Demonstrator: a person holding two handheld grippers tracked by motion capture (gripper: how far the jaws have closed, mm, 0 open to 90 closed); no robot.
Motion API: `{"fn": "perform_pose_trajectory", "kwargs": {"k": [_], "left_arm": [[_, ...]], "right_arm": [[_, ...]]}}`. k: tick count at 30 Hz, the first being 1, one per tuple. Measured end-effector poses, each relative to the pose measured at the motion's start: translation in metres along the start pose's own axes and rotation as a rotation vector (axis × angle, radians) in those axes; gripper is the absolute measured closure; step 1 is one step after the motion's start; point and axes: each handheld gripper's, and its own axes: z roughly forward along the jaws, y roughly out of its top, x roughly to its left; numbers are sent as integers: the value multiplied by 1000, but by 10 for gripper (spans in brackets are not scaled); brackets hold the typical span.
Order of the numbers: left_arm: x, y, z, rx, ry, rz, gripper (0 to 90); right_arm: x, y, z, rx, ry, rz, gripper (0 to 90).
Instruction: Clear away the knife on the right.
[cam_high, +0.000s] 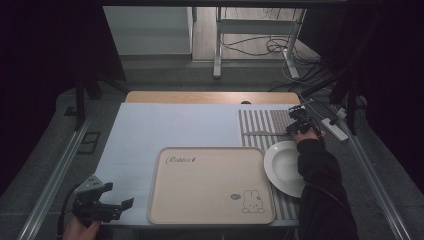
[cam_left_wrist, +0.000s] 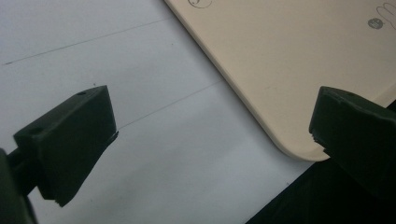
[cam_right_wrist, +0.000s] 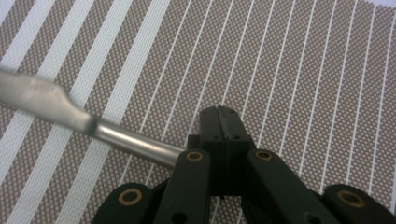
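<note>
One tray, beige, with a rabbit drawing. One plate, white. One mat, striped brown and white. One knife, metal. Two grippers: left gripper and right gripper. One table. One power strip beside it.

Dim room, grey floor, cables beyond table

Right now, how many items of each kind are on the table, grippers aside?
Beige tray with rabbit print: 1
White plate: 1
Striped placemat: 1
Metal utensil, held in the right gripper, its working end out of frame: 1
Total: 4
</note>
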Motion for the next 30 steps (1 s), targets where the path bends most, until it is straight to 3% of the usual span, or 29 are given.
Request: {"fn": "perform_pose_trajectory", "kwargs": {"k": [10, 19, 25, 26, 27, 28, 30], "left_arm": [[0, 1, 1, 7, 4, 3, 8], [0, 1, 1, 7, 4, 1, 8], [-1, 1, 1, 6, 4, 0, 8], [0, 1, 1, 5, 4, -1, 9], [0, 1, 1, 6, 4, -1, 8], [0, 1, 1, 6, 4, -1, 8], [0, 1, 1, 6, 4, 0, 8]], "right_arm": [[-3, -20, -15, 52, 48, -36, 900], [-2, -30, -23, 78, 92, -25, 900], [-1, -27, -24, 94, 76, -34, 899], [-2, -26, -26, 71, 72, -28, 862], [-4, -23, -29, 21, 69, -5, 764], [-4, -23, -29, 21, 69, -5, 764], [-4, -20, -32, -9, 58, 3, 628]]}}
